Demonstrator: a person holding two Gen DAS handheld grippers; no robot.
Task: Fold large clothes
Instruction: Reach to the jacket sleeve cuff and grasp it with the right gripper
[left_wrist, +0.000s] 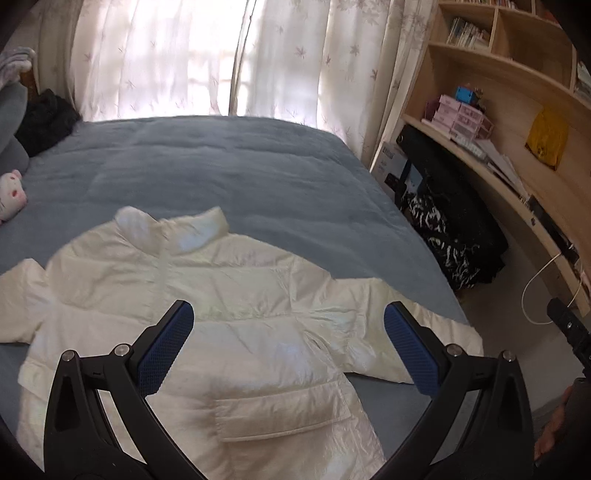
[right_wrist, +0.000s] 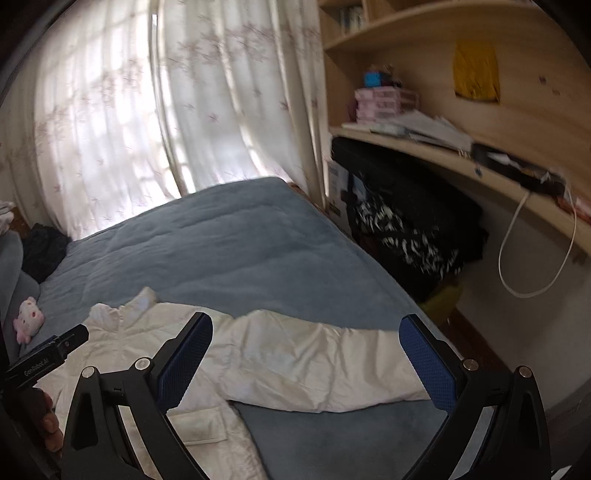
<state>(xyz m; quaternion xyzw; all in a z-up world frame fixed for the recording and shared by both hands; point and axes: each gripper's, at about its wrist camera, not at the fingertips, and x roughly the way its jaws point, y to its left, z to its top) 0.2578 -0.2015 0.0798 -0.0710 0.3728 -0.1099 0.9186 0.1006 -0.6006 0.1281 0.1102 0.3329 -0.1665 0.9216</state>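
White quilted jacket (left_wrist: 207, 295): 1 item, laid front-up on the blue-grey bed cover (left_wrist: 229, 166), collar (left_wrist: 166, 229) toward the curtained window (left_wrist: 192, 55), both sleeves spread outward. Surface is glossy and puffy; 1 flap pocket (left_wrist: 280, 417) shows low on the front.

Right sleeve (right_wrist: 317, 365): extends along the bed toward the edge nearest the desk (right_wrist: 443, 173), lying flat and unfolded. The cuff end is hidden behind a finger of the tool.

Left gripper (left_wrist: 288, 347): jaws spread wide, holding nothing, poised above the jacket's front panel, not touching it as far as can be told.

Right gripper (right_wrist: 306, 362): jaws spread wide, empty, framing the outstretched sleeve from above.

Step in hand, as judged: no fold is made yet; the sleeve fold comes first.

Handling notes:
1. Bring the right gripper down near the cuff and pinch both layers of the sleeve, not the top skin alone; slick padded fabric likely slips from a shallow bite.
2. Use the left gripper to pin the body near the shoulder seam so the jacket does not slide on the cover.
3. Carry the sleeve across the chest low, so trapped air does not spring it back.

Nearby, not in use: 1 pink-and-white plush toy (left_wrist: 11, 192); 1 dark garment (left_wrist: 44, 118) by the pillows.
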